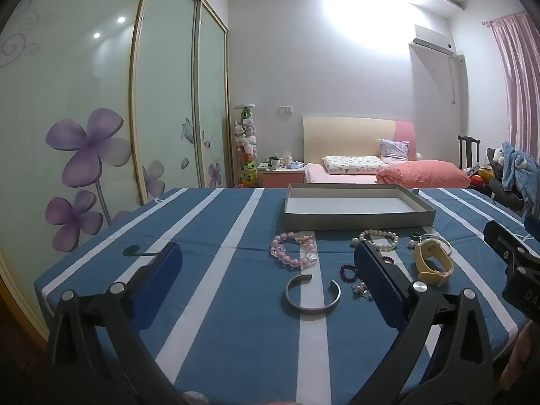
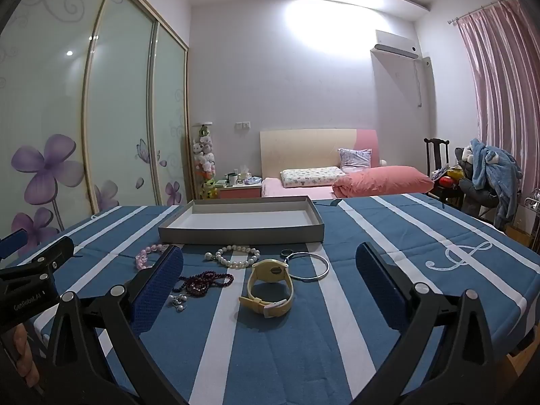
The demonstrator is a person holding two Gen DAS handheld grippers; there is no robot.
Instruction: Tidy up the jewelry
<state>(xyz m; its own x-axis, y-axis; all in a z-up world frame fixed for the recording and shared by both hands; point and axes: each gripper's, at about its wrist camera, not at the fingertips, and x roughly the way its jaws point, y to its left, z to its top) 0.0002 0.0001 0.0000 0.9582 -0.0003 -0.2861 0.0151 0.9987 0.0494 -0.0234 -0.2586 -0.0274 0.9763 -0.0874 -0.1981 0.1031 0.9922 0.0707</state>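
Jewelry lies on a blue striped tablecloth in front of a shallow grey tray [image 1: 357, 221] [image 2: 241, 234] with nothing in it. My left gripper [image 1: 266, 256] hovers open above the cloth. Ahead of it lie a silver cuff bangle [image 1: 312, 295] and a pink bead bracelet [image 1: 293, 248]; a pearl bracelet [image 1: 379, 238] and yellow watch [image 1: 433, 265] lie to its right. My right gripper [image 2: 268, 258] is open too. Between its fingers lie the yellow watch [image 2: 270, 287], a thin silver hoop bangle [image 2: 308, 266], the pearl bracelet [image 2: 236, 256], dark red beads [image 2: 202, 283] and small earrings [image 2: 179, 302].
The table [image 2: 422, 243] ends at the left and right edges. Beyond it stand a bed [image 2: 337, 179], a sliding wardrobe [image 1: 101, 118] at left and a chair with clothes [image 2: 486, 172] at right. A dark ring [image 2: 287, 252] lies by the tray.
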